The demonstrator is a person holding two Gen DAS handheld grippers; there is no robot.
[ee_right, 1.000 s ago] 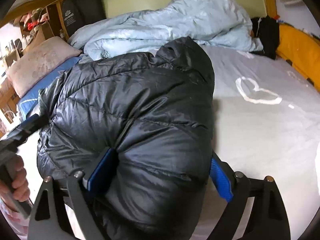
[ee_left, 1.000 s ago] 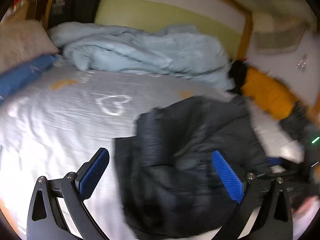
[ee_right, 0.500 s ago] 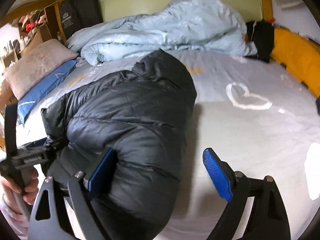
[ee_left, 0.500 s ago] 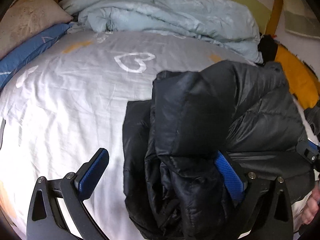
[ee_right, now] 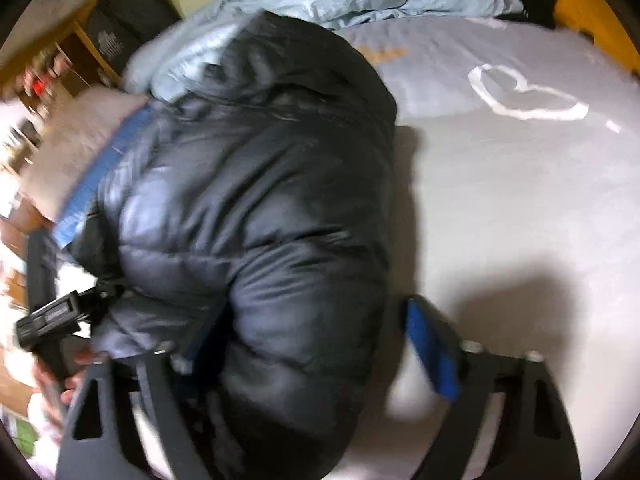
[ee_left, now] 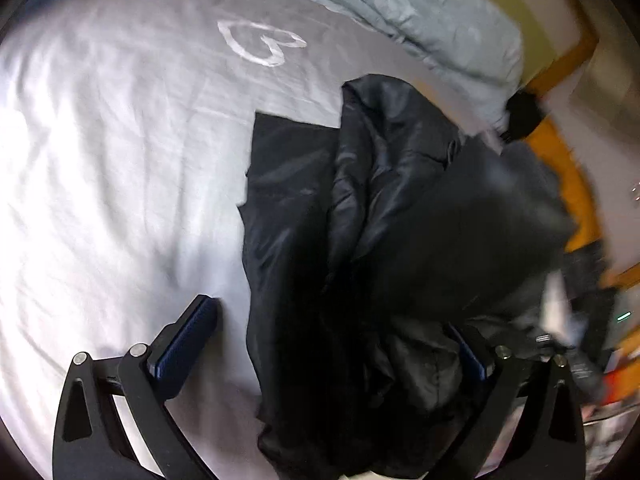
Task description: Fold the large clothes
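A black puffer jacket [ee_left: 384,208] lies bunched on the grey-white bed sheet [ee_left: 112,160]. My left gripper [ee_left: 328,344] is open over the jacket's near end. Its right pad is pressed into the cloth and its left pad stands just clear of it. In the right wrist view the jacket [ee_right: 256,200] bulges between the fingers of my right gripper [ee_right: 316,344], whose jaws are closing. The left pad is tucked under the padding, while the right pad [ee_right: 432,356] stands a little apart over bare sheet. The left gripper [ee_right: 48,316] shows at the left edge, held by a hand [ee_right: 76,364].
A crumpled light-blue duvet [ee_left: 420,8] lies across the head of the bed. A pillow [ee_right: 76,148] and a blue cover sit to the left, with shelves behind. An orange bed edge [ee_left: 560,168] and a small black item [ee_left: 522,114] are on the right. A white heart [ee_right: 520,96] is printed on the sheet.
Both grippers have sunk closer to the jacket and rolled. The right gripper's jaws have narrowed around the jacket's bulge. The jacket has settled lower on the sheet.
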